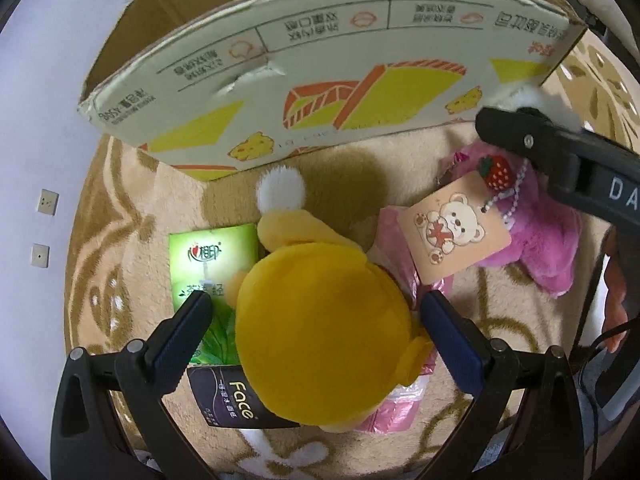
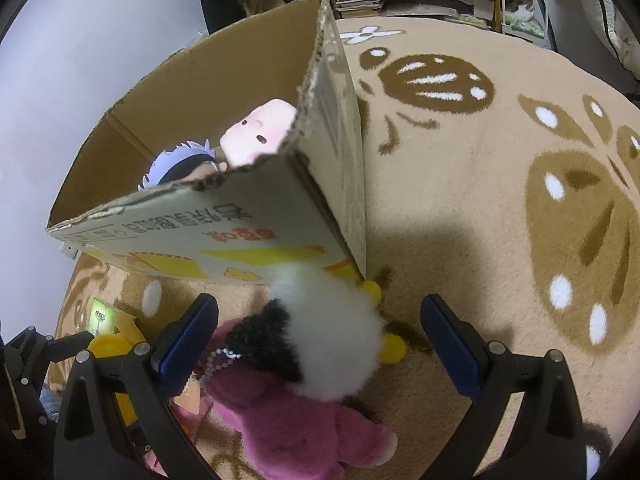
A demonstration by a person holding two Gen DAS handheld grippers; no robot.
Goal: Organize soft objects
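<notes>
Beige carpet [image 1: 344, 168] with brown flower patterns is covering the floor, and an open cardboard box [image 1: 320, 76] is standing at its far side. Going left to right in the left wrist view, a green tissue pack [image 1: 208, 264] is lying beside a yellow plush toy [image 1: 320, 340], which is sitting between the wide-open fingers of the left gripper [image 1: 316, 320], untouched. A pink plush toy [image 2: 288, 424] with a bear tag [image 1: 452, 232] is lying further right. The right gripper [image 2: 320, 324] is hovering wide open over it, holding nothing. Two soft toys are lying inside the box.
</notes>
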